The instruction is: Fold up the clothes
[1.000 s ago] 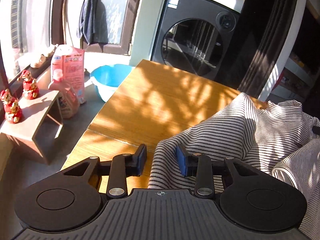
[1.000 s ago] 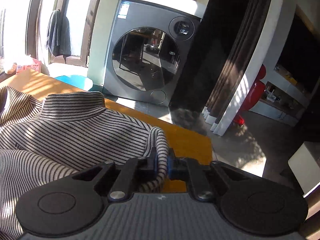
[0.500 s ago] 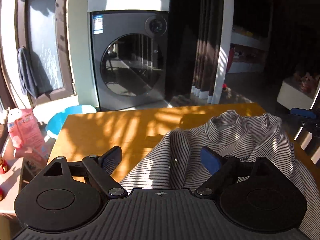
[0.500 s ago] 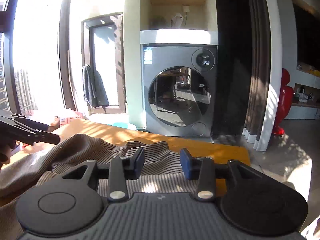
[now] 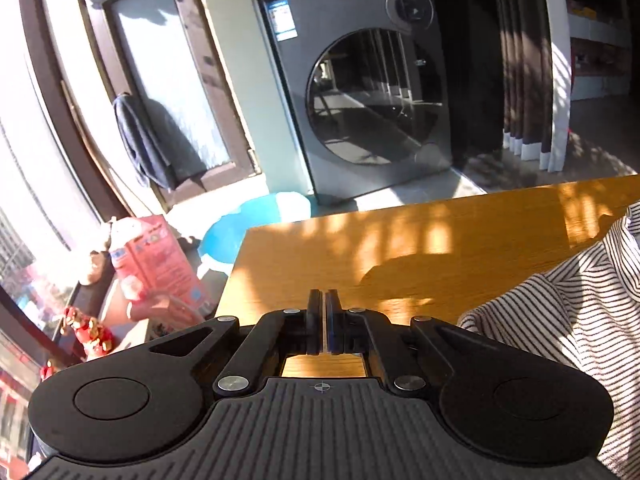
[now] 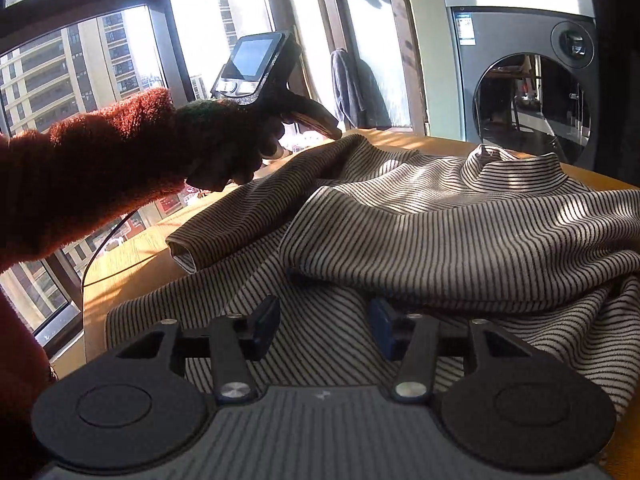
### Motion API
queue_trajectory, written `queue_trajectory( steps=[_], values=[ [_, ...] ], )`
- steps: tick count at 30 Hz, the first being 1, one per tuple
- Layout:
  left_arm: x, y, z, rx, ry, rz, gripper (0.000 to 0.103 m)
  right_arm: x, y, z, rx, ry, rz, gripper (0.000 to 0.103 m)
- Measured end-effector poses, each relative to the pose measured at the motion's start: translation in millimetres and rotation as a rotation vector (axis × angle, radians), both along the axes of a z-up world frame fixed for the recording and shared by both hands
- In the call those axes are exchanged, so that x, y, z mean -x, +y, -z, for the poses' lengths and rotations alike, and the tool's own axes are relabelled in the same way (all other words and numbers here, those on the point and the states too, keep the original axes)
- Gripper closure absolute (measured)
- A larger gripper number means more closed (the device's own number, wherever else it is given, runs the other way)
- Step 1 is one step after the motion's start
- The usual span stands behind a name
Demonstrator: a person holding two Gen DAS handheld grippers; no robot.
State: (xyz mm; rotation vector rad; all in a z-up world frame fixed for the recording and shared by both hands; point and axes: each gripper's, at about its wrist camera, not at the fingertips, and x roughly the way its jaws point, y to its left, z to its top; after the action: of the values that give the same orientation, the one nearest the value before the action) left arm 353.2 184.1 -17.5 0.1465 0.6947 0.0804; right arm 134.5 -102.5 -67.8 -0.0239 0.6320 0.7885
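A black-and-white striped turtleneck top (image 6: 460, 232) lies rumpled on the wooden table (image 6: 132, 256), collar toward the far edge. My right gripper (image 6: 324, 326) is open and empty, low over the near part of the top. My left gripper (image 5: 323, 320) is shut with nothing between its pads, above bare table (image 5: 400, 248) to the left of the top (image 5: 580, 308). In the right wrist view the person's hand in a rust-red sleeve holds the left gripper's body (image 6: 260, 72) above the top's left sleeve.
A grey washing machine (image 5: 360, 92) stands beyond the table's far edge. A blue basin (image 5: 248, 232), a pink detergent pack (image 5: 156, 264) and red ornaments (image 5: 86, 328) sit on the floor and ledge to the left. Large windows (image 6: 80, 52) are on the left.
Both grippers have let go of the top. The left gripper has moved left off the cloth and shut empty. The right gripper has pulled back and swung left, staying open.
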Motion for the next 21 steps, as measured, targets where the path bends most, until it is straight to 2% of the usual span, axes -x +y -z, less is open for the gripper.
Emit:
queue_trajectory(
  steps=[2,3,5,6,7,8,9,11,14,16,17,18,19,21],
  values=[
    [12,23,-9,0.14,0.002,-0.019,0.092,-2,2,-1,0.015,0.011,0.026,0.053],
    [20,28,-13,0.179,-0.007,-0.019,0.09,-5,1,-3,0.019,0.011,0.045,0.053],
    [43,32,-25,0.238,-0.026,0.008,0.069,-4,4,-9,0.046,-0.039,0.053,0.053],
    [54,32,-29,0.263,-0.033,0.024,0.063,0,13,-15,0.101,-0.108,0.042,0.051],
    [66,29,-32,0.294,-0.038,0.042,0.051,5,23,-19,0.177,-0.188,0.03,0.048],
    [78,26,-34,0.324,-0.043,0.061,0.043,7,33,-22,0.249,-0.262,0.012,0.041],
    [88,21,-34,0.354,-0.047,0.083,0.041,9,44,-22,0.308,-0.315,-0.013,0.033],
    [107,10,-35,0.414,-0.054,0.126,0.027,8,68,-19,0.401,-0.391,-0.055,0.028],
    [131,-8,-37,0.49,-0.086,0.178,0.02,4,97,-5,0.489,-0.443,-0.124,0.029],
    [144,-17,-42,0.527,-0.127,0.201,0.012,-1,104,-3,0.496,-0.427,-0.128,0.073],
    [149,-20,-46,0.535,-0.154,0.21,0.006,-6,104,-5,0.488,-0.405,-0.119,0.085],
    [154,-23,-49,0.537,-0.178,0.22,0.005,-11,87,-19,0.452,-0.403,-0.059,0.091],
    [159,-26,-52,0.538,-0.196,0.23,0.004,-16,71,-33,0.416,-0.4,0.0,0.092],
    [164,-34,-51,0.547,-0.16,0.254,0.0,-27,38,-62,0.342,-0.395,0.12,0.092]
  ],
)
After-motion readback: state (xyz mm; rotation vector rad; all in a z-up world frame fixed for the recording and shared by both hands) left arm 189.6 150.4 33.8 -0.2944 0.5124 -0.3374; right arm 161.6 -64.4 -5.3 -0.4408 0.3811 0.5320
